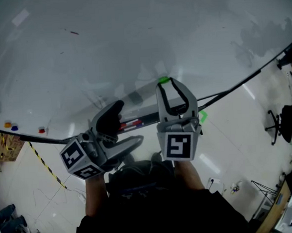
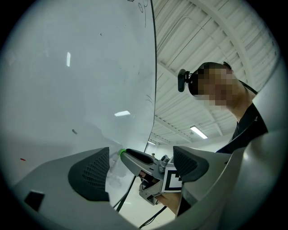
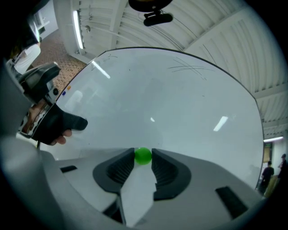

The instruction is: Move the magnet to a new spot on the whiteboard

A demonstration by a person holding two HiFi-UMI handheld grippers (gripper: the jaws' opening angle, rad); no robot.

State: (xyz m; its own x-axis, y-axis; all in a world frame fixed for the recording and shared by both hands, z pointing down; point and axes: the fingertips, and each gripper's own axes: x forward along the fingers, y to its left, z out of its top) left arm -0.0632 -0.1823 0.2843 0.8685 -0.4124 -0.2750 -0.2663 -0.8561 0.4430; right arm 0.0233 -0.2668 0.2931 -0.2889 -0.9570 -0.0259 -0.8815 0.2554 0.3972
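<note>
Green magnet (image 3: 143,156) sits on the whiteboard (image 3: 180,94) between the right gripper's (image 3: 143,158) jaw tips, which stand narrowly apart just beside it. To its left, the left gripper (image 2: 140,155) holds its jaws wide apart, empty

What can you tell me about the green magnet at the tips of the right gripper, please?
The green magnet is a small, round, bright green piece, smooth and plastic-looking, with no markings visible. It sits against the white surface of the whiteboard. The two dark ribbed pads of the right gripper flank it closely, one on each side, at their very tips; whether they press on it cannot be told. Nothing else touches it.
</note>
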